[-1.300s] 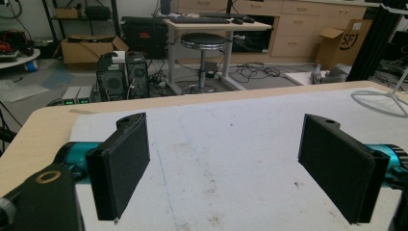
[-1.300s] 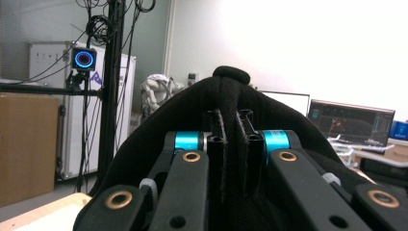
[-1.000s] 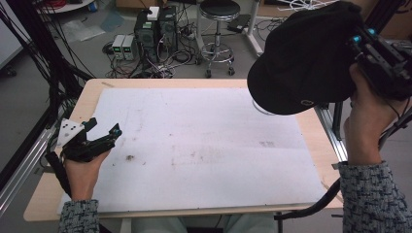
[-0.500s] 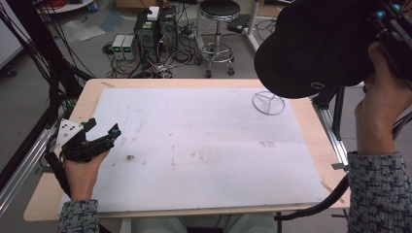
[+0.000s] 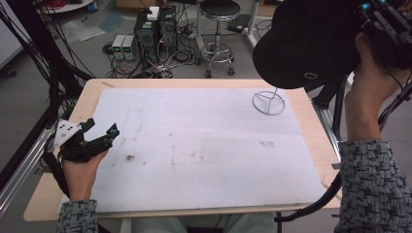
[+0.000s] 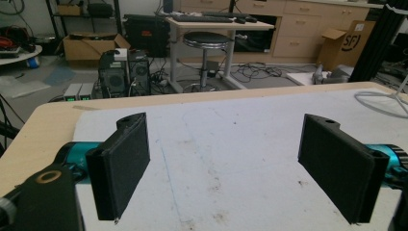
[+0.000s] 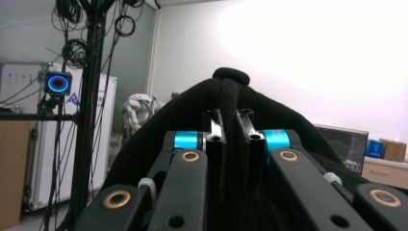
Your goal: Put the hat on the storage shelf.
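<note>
Black fabric cap [image 5: 311, 41] occupies the upper right of the high view, pinched in the closed jaws of the right gripper [image 7: 230, 144]. Small pale emblem on its brim, unreadable. Wire stand [image 5: 268, 102] stands below. Left gripper [image 6: 231, 168], lower left, gapes wide, empty. Cardboard box [image 6: 347, 42] reads "SF".

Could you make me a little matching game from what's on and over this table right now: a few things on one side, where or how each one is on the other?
Things:
1. black cap
2. wire stand
3. left gripper
4. right gripper

Places or states:
A. stands on the white mat near the table's far right corner
B. jaws wide apart, nothing between them, low at the table's left edge
C. held up in the air above the table's right side
D. jaws pinched shut on black fabric

Pairs: 1-C, 2-A, 3-B, 4-D
</note>
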`<state>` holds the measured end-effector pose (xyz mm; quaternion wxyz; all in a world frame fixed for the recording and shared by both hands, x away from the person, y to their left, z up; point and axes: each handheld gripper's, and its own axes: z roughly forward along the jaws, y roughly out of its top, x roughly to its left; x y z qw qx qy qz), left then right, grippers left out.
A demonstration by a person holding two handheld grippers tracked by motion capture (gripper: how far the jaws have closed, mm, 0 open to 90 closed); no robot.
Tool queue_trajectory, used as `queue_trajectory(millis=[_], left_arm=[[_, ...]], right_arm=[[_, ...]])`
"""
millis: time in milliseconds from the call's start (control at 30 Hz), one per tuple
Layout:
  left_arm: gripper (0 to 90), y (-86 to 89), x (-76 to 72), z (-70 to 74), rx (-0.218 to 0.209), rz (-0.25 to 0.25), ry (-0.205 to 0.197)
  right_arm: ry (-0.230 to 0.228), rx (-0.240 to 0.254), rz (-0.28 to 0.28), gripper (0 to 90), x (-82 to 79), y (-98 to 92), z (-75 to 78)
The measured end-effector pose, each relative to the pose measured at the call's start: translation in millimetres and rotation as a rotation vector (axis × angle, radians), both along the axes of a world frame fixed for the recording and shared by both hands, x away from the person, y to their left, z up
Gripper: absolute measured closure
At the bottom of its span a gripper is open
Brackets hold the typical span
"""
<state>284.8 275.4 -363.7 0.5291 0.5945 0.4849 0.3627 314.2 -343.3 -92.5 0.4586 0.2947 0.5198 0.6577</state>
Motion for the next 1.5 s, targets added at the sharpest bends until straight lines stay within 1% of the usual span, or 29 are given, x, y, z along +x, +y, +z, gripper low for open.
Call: queue_trajectory(millis=[100,133,233,267,300,333,367,400,467,500,567,600,633,667,700,767,800,867,900,933,967,1000,1100,1133,1233,1267,1367,1433,1500], left_arm=[[18.5,0.9,-0.3,0.1,0.003,0.001,0.002],[18.5,1.0,-0.2,0.0,0.002,0.001,0.001],[18.5,0.5,0.2,-0.3,-0.001,0.001,0.000],[18.5,0.3,0.2,-0.4,-0.001,0.001,0.001],[18.5,0.1,0.3,-0.4,0.002,-0.001,0.002],[18.5,-0.2,0.4,-0.4,0.002,-0.002,0.002],[18.5,-0.4,0.3,-0.2,0.002,-0.003,0.002],[18.5,-0.6,0.2,0.1,0.003,-0.004,0.001],[18.5,-0.7,0.0,0.5,0.003,-0.003,-0.003],[18.5,-0.6,-0.2,0.7,0.001,-0.003,-0.003],[18.5,0.1,-0.5,0.9,0.002,-0.001,-0.003],[18.5,0.4,-0.4,0.8,0.002,-0.001,-0.003],[18.5,0.5,-0.3,0.5,0.001,-0.001,-0.002],[18.5,0.6,-0.3,0.4,0.001,-0.001,-0.001],[18.5,0.0,0.0,0.0,-0.003,0.001,-0.002],[18.5,-0.7,0.3,-0.1,0.002,-0.002,0.001],[18.5,-0.7,0.3,-0.1,0.002,-0.002,0.001],[18.5,-1.2,0.4,0.1,0.003,-0.003,0.000],[18.5,-1.4,0.4,0.2,0.003,-0.002,0.000],[18.5,-1.5,0.4,0.2,0.003,-0.002,0.000],[18.5,-1.6,0.5,0.1,0.002,-0.002,0.000],[18.5,-1.3,0.5,-0.1,0.004,-0.003,0.002],[18.5,-1.0,0.5,-0.4,0.002,-0.002,0.003],[18.5,-0.9,0.5,-0.3,0.002,-0.002,0.002],[18.5,-1.0,0.3,0.0,0.001,-0.003,0.000],[18.5,-1.0,0.4,-0.1,0.000,-0.003,0.000],[18.5,-1.0,0.6,-0.3,0.000,-0.003,0.001],[18.5,-0.8,0.4,-0.1,0.000,-0.003,0.001],[18.5,-0.7,0.3,0.0,-0.001,-0.002,0.000]], right_arm=[[0.020,-0.002,-0.011,84.2,7.9,0.0,-5.6],[0.029,-0.005,-0.022,84.0,12.8,-0.5,-10.0],[0.041,-0.005,-0.026,83.7,17.1,-0.6,-15.4],[0.060,-0.014,-0.037,83.5,21.6,-0.3,-21.0],[0.060,-0.014,-0.037,83.5,21.6,-0.3,-21.0],[0.064,-0.019,-0.037,83.5,23.5,0.0,-24.5],[0.073,-0.033,-0.043,83.4,25.9,2.0,-31.3],[0.073,-0.033,-0.043,83.4,25.9,2.0,-31.3],[0.083,-0.046,-0.049,82.7,29.6,3.2,-40.3],[0.083,-0.046,-0.049,82.7,29.6,3.2,-40.3],[0.093,-0.040,-0.050,82.3,31.6,2.1,-46.0],[0.103,-0.037,-0.055,81.8,33.2,0.2,-51.6],[0.103,-0.037,-0.055,81.8,33.2,0.2,-51.6],[0.117,-0.034,-0.057,81.6,35.0,-1.3,-57.0],[0.117,-0.034,-0.057,81.6,35.0,-1.3,-57.0],[0.137,-0.040,-0.066,81.5,37.3,-2.8,-64.2],[0.137,-0.040,-0.066,81.5,37.3,-2.8,-64.2],[0.148,-0.048,-0.071,81.2,39.4,-3.9,-70.6],[0.148,-0.048,-0.071,81.2,39.4,-3.9,-70.6],[0.153,-0.050,-0.073,80.8,40.5,-4.3,-75.0],[0.153,-0.050,-0.073,80.8,40.5,-4.3,-75.0],[0.165,-0.052,-0.078,79.4,41.9,-4.7,-79.8],[0.173,-0.054,-0.081,79.1,43.9,-5.5,-84.4],[0.177,-0.062,-0.089,79.1,46.0,-6.2,-88.6],[0.185,-0.063,-0.085,79.0,47.7,-6.3,-92.2],[0.193,-0.075,-0.090,78.8,49.3,-5.4,-95.1],[0.202,-0.078,-0.082,78.7,51.9,-5.6,-97.6],[0.213,-0.084,-0.088,78.4,53.9,-6.0,-99.9],[0.222,-0.080,-0.094,77.4,55.3,-6.9,-102.5]])
